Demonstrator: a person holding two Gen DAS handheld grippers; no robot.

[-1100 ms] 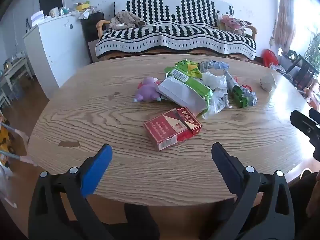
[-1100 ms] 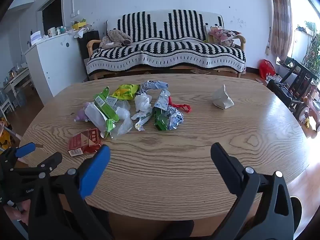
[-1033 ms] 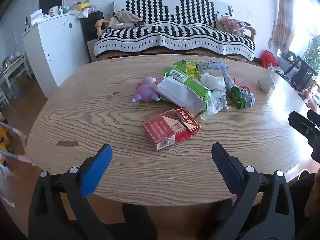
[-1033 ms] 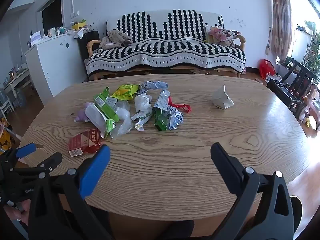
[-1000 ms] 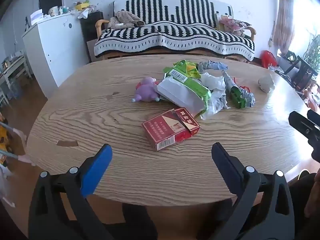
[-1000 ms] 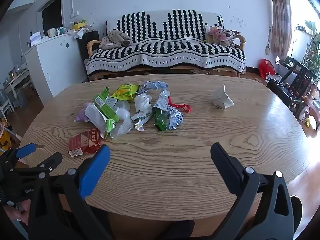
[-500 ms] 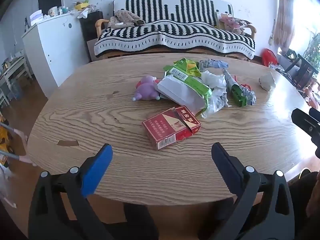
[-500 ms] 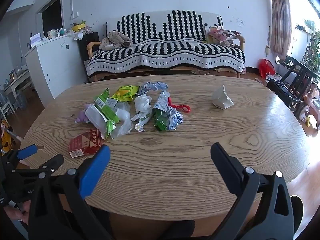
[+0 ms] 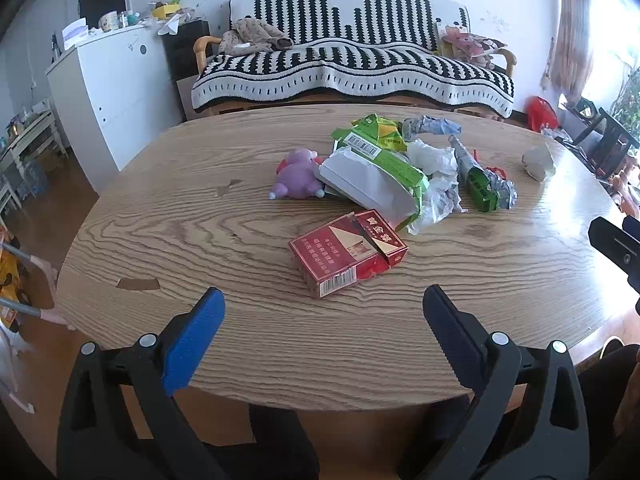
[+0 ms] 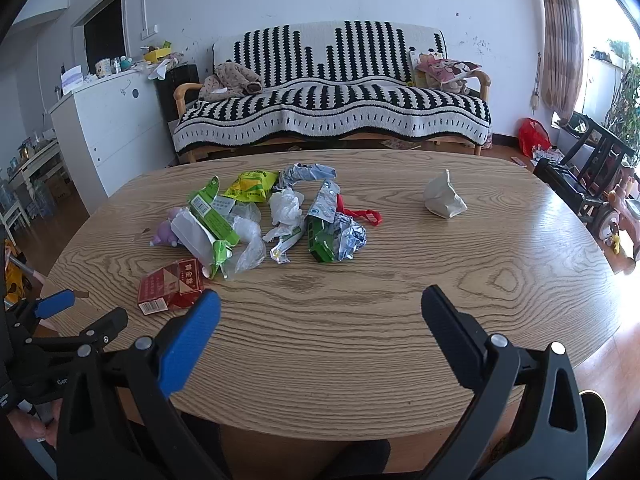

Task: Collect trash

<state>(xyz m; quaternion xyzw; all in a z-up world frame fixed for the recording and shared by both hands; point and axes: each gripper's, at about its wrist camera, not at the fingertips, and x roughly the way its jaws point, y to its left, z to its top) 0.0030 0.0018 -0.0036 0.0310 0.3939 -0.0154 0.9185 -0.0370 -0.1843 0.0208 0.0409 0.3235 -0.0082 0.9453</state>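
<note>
Trash lies on an oval wooden table (image 9: 200, 220). A red cigarette pack (image 9: 347, 253) lies nearest my left gripper (image 9: 320, 328), which is open and empty over the near edge. Behind the pack are a green-and-white wrapper (image 9: 376, 176), crumpled clear plastic (image 9: 436, 184), a green foil wrapper (image 9: 480, 184) and a purple toy (image 9: 298, 180). My right gripper (image 10: 320, 328) is open and empty, further right. It sees the pack (image 10: 170, 286), the wrapper pile (image 10: 280, 216) and a crumpled white paper (image 10: 444, 200).
A striped sofa (image 10: 332, 108) stands behind the table. A white cabinet (image 9: 112, 84) is at the back left. Dark chairs (image 10: 592, 168) stand to the right. A yellow snack bag (image 10: 250, 186) and a red strip (image 10: 360, 214) lie in the pile.
Both grippers have drifted only slightly; the table objects have not moved and both stay open.
</note>
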